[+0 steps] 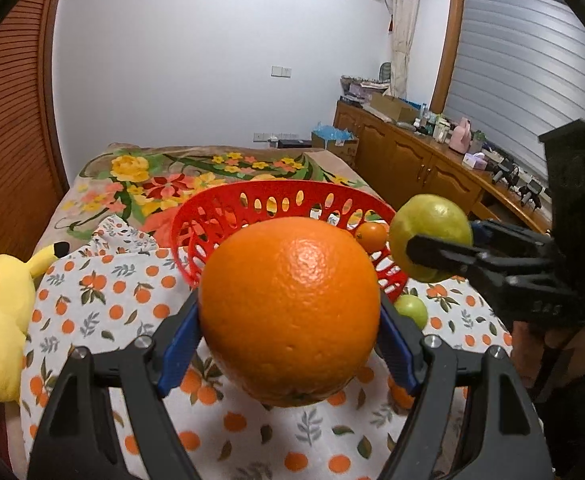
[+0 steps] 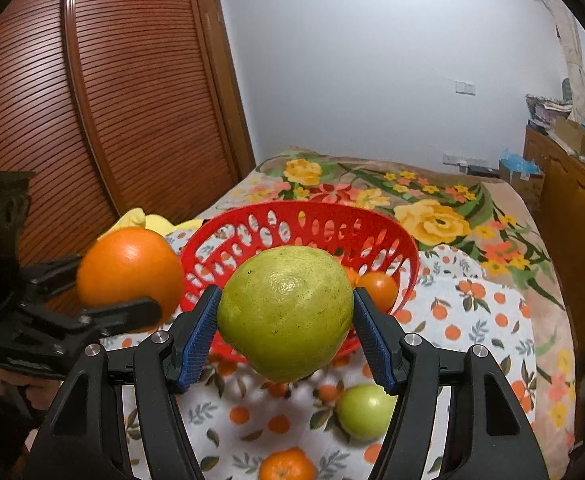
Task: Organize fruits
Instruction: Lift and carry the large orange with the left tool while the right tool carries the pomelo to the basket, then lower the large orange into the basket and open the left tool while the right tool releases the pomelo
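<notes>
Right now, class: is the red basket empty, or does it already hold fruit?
Not empty. A small orange fruit lies inside the red basket; anything more is hidden behind the held fruits.

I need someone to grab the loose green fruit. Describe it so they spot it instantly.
Find the red basket on the orange-print cloth. Just in front of it lies a small smooth green fruit beside a small tangerine; unlike the larger yellow-green fruit, it is not held.
</notes>
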Demonstrator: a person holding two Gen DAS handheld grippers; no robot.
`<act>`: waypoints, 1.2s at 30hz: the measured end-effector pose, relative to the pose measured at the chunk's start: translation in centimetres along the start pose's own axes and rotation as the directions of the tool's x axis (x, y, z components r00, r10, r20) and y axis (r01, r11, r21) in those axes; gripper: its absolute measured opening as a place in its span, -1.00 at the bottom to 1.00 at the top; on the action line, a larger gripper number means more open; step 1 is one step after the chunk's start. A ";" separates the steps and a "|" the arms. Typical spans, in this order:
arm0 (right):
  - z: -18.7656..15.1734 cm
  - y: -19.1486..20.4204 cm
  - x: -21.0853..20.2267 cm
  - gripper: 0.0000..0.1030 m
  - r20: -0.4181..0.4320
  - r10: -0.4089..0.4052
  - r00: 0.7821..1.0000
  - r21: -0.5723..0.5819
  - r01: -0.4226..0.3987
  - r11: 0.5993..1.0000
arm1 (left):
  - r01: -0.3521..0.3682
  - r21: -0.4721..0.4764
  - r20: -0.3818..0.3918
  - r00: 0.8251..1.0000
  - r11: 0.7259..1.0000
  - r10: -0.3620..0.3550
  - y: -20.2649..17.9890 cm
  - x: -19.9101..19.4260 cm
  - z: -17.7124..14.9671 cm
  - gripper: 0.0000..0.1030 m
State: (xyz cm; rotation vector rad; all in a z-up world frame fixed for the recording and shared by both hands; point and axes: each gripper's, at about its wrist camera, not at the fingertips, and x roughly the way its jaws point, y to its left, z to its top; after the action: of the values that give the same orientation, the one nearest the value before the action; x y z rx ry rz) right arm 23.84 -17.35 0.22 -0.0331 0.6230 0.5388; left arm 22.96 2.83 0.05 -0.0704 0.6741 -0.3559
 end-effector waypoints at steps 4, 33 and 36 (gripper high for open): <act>0.7 -0.6 0.5 0.30 0.001 -0.009 1.000 -0.009 0.009 1.000 | -0.004 0.010 -0.021 1.000 1.000 0.004 0.1 1.8 0.9 0.53; 1.5 -2.6 3.0 0.30 -0.020 -0.008 1.000 -0.007 0.007 1.000 | -0.055 0.063 -0.125 0.990 0.996 0.063 -0.3 8.5 0.8 0.55; 1.5 -2.4 3.1 0.30 -0.022 -0.008 1.000 -0.005 0.008 1.000 | -0.062 0.067 -0.118 0.991 0.996 0.070 -0.3 8.4 0.6 0.55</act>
State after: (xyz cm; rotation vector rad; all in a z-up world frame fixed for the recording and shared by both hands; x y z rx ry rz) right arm 27.91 -17.75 -0.62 -0.0466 0.6423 0.5327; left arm 29.35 -0.39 -4.47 0.0334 0.7819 -0.3191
